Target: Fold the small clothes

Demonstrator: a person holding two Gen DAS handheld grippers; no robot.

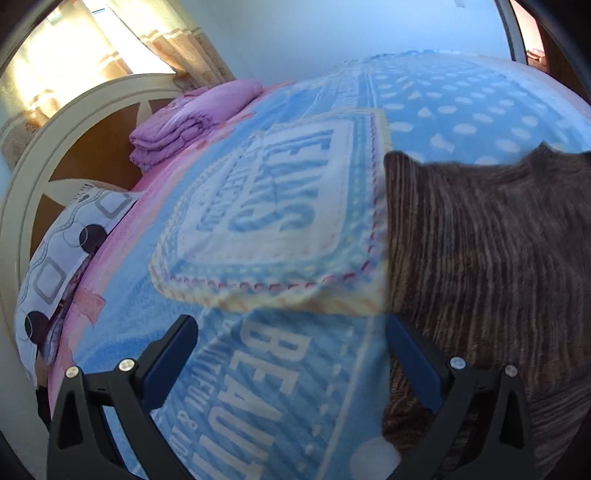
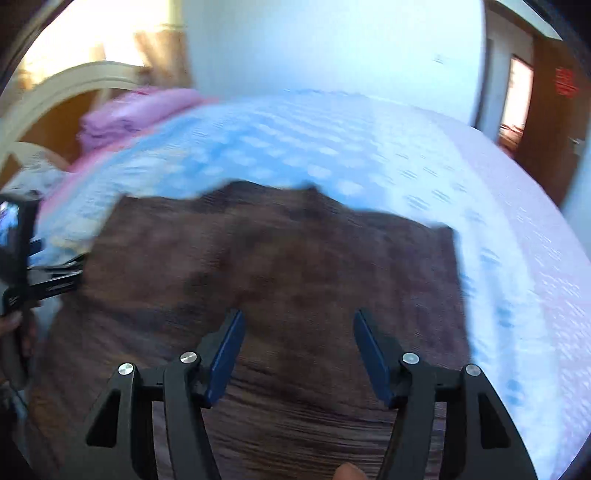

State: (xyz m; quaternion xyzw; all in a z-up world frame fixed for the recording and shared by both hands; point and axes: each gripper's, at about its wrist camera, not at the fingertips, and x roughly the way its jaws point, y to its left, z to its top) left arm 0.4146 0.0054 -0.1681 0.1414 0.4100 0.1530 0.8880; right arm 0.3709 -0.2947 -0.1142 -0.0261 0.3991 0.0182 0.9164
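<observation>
The brown ribbed knit garment (image 2: 280,266) lay spread flat on the blue fleece blanket w/ white dots and lettering (image 1: 295,387), which covered the bed. In the right wrist view the garment filled the middle and lower part of the frame, its far edge uneven w/ a small raised point near the centre; the picture was motion-blurred, so finer detail couldn't be read.

The right gripper (image 2: 298,354) sat over the garment, blue-padded fingers (image 2: 225,354) spread apart w/ nothing between them; whether the tips touched the cloth couldn't be told. A fingertip (image 2: 349,472) showed at the bottom edge.

The left gripper (image 1: 291,365) was spread wide too, nothing pinched. Its left finger was over the blanket's lettering; its right finger (image 1: 413,362) sat at the garment's left edge, touching or just above, can't say which. In the right wrist view that gripper showed at the far left edge, beside the garment's left side.

Beyond, a folded pink-purple blanket (image 1: 184,122) rested near the cream curved headboard (image 1: 55,155), and a white pillow w/ dark circles and grey squares (image 1: 62,258) lay at the bed's left side. Patterned curtains (image 1: 177,44) hung behind, by a pale wall (image 1: 314,29).
</observation>
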